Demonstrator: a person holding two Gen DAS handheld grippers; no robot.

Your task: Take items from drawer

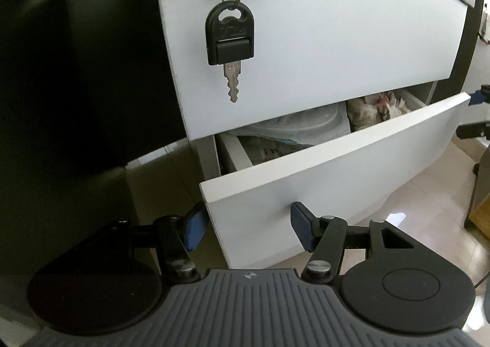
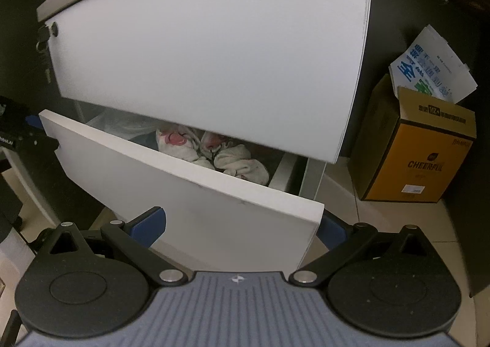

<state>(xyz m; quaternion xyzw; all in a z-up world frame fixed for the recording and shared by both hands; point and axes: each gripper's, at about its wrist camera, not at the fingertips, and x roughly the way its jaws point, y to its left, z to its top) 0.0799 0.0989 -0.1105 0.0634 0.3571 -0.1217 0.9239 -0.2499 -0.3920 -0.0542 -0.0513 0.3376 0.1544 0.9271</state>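
A white lower drawer [image 1: 321, 175] is pulled partly out of a white cabinet; it also shows in the right wrist view [image 2: 190, 193]. Inside lie a crumpled white cloth with pink marks [image 2: 214, 154], a clear plastic bag [image 1: 300, 123] and printed paper [image 1: 269, 149]. My left gripper [image 1: 248, 229] is open, its blue pads straddling the drawer front's lower left corner. My right gripper [image 2: 242, 227] is open, its pads either side of the drawer front's lower right corner. Neither holds anything.
A black-headed key [image 1: 230, 37] hangs from the lock of the closed upper drawer [image 1: 337, 25]. An orange and black cardboard box [image 2: 416, 150] with white papers stands on the tiled floor [image 2: 382, 212] right of the cabinet. A dark area lies left of the cabinet.
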